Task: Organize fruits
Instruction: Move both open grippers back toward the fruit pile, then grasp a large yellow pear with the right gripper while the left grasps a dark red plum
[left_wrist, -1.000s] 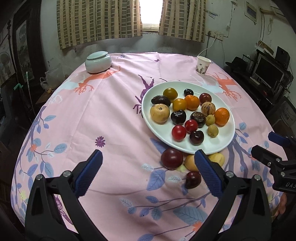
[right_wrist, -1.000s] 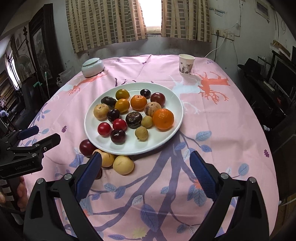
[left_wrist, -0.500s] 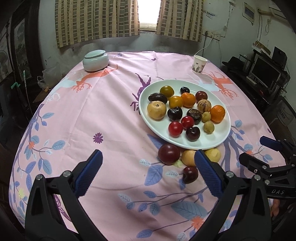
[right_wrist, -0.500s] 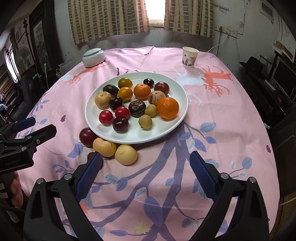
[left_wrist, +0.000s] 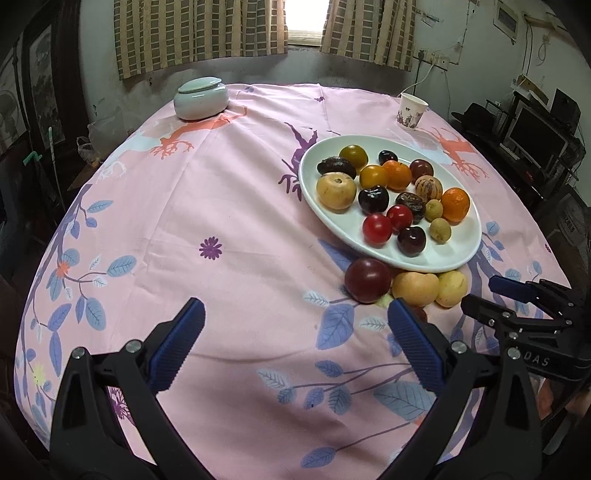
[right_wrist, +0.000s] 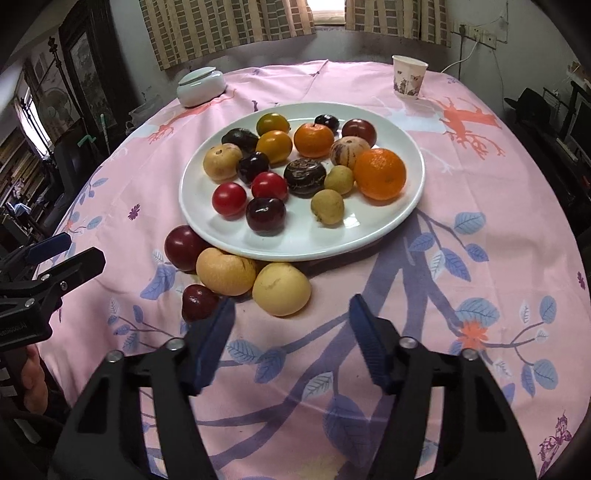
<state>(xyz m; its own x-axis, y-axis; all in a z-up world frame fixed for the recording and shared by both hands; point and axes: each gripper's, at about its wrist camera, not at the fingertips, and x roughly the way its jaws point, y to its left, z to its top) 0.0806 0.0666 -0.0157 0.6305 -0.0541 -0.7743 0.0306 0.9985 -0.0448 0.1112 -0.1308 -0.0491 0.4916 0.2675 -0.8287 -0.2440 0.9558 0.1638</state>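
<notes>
A white plate (right_wrist: 388, 229) (left_wrist: 458, 254) holds several fruits, among them a large orange (right_wrist: 379, 173). Off the plate at its near edge lie a dark red plum (right_wrist: 183, 247) (left_wrist: 367, 280), two yellow fruits (right_wrist: 225, 271) (right_wrist: 281, 288) and a small dark cherry (right_wrist: 198, 302). My right gripper (right_wrist: 290, 325) is open and empty, low over the cloth just in front of the nearer yellow fruit. My left gripper (left_wrist: 293, 328) is open and empty, left of the loose fruits. In the left wrist view the cherry is mostly hidden behind my fingertip (left_wrist: 410, 332).
A pale lidded ceramic jar (left_wrist: 201, 98) (right_wrist: 201, 86) stands at the back left of the pink round table. A paper cup (left_wrist: 412, 110) (right_wrist: 408, 75) stands at the back right. Dark furniture and monitors surround the table.
My right gripper has moved forward and down toward the loose fruits, and its jaws have narrowed somewhat. My left gripper has drifted slightly back and left. No fruit has moved.
</notes>
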